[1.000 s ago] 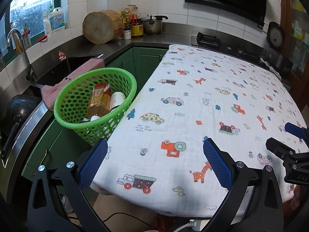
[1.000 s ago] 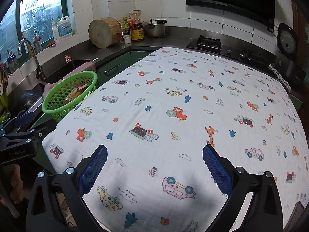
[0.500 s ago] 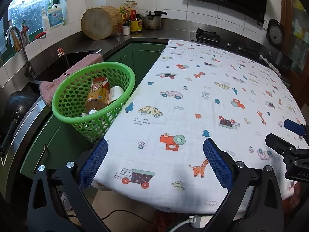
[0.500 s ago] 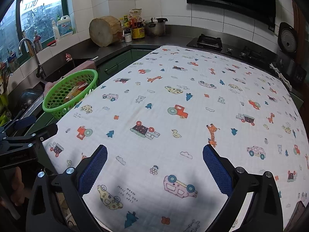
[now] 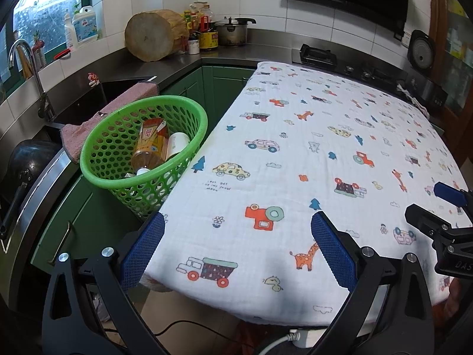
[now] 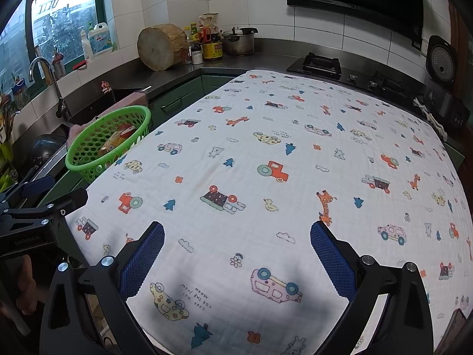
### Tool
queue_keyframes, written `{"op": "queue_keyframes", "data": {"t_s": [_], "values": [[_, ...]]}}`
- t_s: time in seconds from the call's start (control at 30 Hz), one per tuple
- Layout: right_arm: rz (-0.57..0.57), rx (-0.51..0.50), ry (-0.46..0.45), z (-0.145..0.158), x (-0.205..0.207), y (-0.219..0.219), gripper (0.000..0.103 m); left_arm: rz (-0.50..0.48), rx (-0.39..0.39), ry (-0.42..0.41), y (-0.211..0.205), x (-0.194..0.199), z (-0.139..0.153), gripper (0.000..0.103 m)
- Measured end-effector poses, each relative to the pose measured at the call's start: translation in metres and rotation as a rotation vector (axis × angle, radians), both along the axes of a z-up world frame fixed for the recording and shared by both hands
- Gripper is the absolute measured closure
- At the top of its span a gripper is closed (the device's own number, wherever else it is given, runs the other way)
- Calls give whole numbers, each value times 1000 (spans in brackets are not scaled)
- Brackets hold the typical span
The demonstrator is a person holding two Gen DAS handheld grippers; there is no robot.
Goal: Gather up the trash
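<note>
Apparently nothing remains on the table (image 6: 295,148); the basket (image 5: 142,177) sits off its left edge, nearer the left gripper (image 5: 236,251). Both it and the right gripper (image 6: 236,254) gape wide, empty.

A table under a white cloth (image 6: 266,153) printed with cars, tractors, giraffes and trees fills the foreground. Behind it runs a dark L-shaped counter (image 5: 177,62) over green cabinet doors (image 5: 224,88). On the counter: a round log chopping block (image 5: 153,38) resting on its side, a cluster of condiment jars (image 5: 204,34), a lidded metal pot (image 5: 232,31) and a gas hob (image 6: 322,62). At left, a curved tap (image 5: 26,71) stands by the sink, a pink towel (image 5: 118,106) draped over its edge. Detergent bottles (image 6: 99,43) stand on the window sill.
</note>
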State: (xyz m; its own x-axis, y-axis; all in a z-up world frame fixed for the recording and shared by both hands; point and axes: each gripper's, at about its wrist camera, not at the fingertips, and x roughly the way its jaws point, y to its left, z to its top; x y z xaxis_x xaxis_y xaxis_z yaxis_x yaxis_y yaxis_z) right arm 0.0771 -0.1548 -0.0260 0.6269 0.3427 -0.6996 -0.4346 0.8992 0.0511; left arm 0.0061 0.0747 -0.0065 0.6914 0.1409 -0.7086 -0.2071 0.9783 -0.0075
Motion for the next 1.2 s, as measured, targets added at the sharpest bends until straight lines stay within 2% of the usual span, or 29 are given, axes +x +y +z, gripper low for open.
{"op": "queue_keyframes", "data": {"t_s": [1.2], "values": [[1,-5,8,-5,-1,-3,7,6,12,-9,-2,0,2,5]]}}
